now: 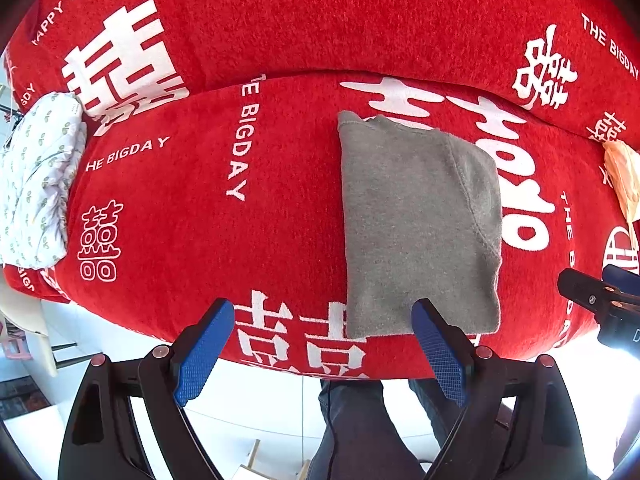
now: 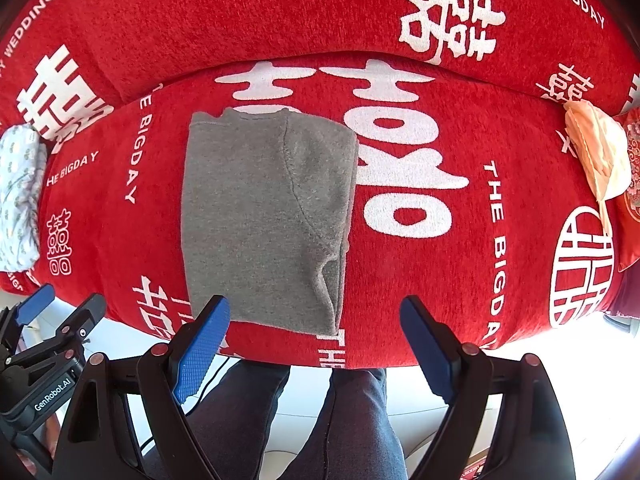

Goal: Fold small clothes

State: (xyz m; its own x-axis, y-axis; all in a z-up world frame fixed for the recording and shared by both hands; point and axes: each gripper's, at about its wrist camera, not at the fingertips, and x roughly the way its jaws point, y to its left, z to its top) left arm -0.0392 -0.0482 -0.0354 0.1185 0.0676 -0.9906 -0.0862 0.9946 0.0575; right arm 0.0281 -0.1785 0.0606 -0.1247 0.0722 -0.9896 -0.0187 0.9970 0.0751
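A small grey garment (image 1: pixel 416 224) lies folded into a tall rectangle on the red couch seat (image 1: pixel 200 208); it also shows in the right wrist view (image 2: pixel 264 220). My left gripper (image 1: pixel 324 344) is open and empty, above the seat's front edge, its right finger just in front of the garment's near hem. My right gripper (image 2: pixel 316 340) is open and empty, hovering at the front edge near the garment's near right corner. The right gripper shows at the right edge of the left wrist view (image 1: pixel 600 300); the left one shows at the lower left of the right wrist view (image 2: pixel 48 336).
A white patterned cloth (image 1: pixel 36 184) lies at the seat's left end. A peach cloth (image 2: pixel 600 160) lies at the right end, beside a red cushion (image 2: pixel 630 216). The red backrest (image 1: pixel 320 16) rises behind. The person's legs (image 2: pixel 320 420) and white floor are below the front edge.
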